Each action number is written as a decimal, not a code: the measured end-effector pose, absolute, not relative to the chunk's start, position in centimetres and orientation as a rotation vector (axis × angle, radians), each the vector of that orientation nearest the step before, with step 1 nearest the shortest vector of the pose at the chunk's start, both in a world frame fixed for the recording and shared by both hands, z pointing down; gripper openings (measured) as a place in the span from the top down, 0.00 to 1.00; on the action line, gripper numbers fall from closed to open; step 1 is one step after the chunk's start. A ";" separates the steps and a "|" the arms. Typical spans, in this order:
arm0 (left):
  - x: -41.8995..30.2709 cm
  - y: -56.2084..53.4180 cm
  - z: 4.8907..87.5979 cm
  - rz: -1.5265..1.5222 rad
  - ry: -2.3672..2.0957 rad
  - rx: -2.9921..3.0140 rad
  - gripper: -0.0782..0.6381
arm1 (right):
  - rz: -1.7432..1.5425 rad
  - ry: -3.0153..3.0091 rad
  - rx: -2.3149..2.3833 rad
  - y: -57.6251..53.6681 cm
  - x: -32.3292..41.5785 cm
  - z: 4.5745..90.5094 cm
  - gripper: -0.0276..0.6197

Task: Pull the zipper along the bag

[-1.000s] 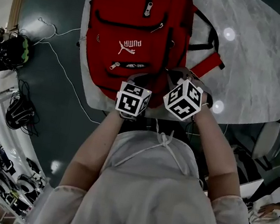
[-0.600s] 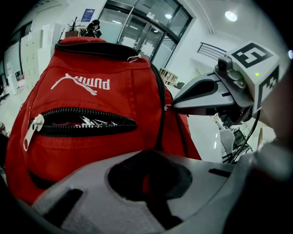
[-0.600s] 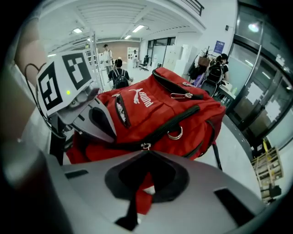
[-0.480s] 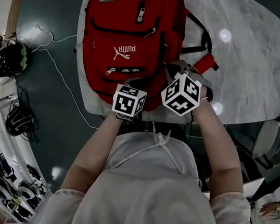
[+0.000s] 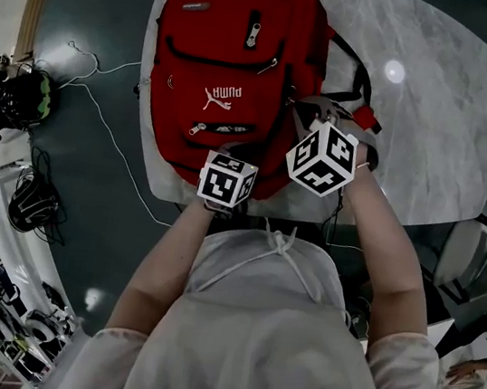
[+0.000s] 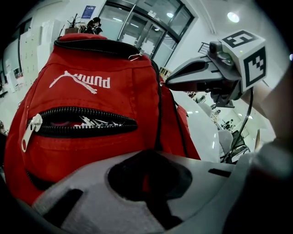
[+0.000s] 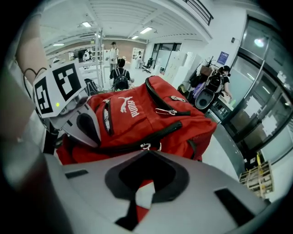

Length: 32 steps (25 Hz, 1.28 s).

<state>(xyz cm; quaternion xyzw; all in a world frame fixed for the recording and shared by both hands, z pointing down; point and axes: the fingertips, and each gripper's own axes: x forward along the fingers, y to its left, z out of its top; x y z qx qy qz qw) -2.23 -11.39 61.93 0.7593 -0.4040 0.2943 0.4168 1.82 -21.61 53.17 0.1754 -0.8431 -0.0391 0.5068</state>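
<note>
Your left gripper (image 6: 147, 170) was pinched shut on the red fabric at the near bottom edge of the backpack (image 5: 233, 59). The bag lay flat on the pale marbled table (image 5: 441, 101) with its top away from you. That hold looked meant to anchor the bag so it would not slide while the zipper ran.

Your right gripper (image 7: 146, 155) was pressed together too, on what I took to be the zipper pull (image 7: 146, 147) of the main zipper (image 7: 158, 134) along the backpack's right side. It was tilted down, probably so the pull would follow the track. The front pocket (image 6: 82, 121) gaped open, untouched.

Compared with a second earlier, your right gripper had travelled a little way up that side, away from your body, and had rolled slightly, so its marker cube showed a different tilt. Your left gripper had kept its place at the bottom edge.
</note>
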 end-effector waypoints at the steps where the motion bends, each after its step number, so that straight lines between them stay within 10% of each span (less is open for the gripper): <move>1: -2.2 -11.4 61.9 0.737 -1.014 1.905 0.86 | -0.101 -2.032 0.424 -22.0 1.8 53.0 0.92; 32: -2.1 -11.4 61.9 0.750 -0.942 1.941 0.86 | -0.027 -2.061 0.600 -28.1 1.9 51.1 0.91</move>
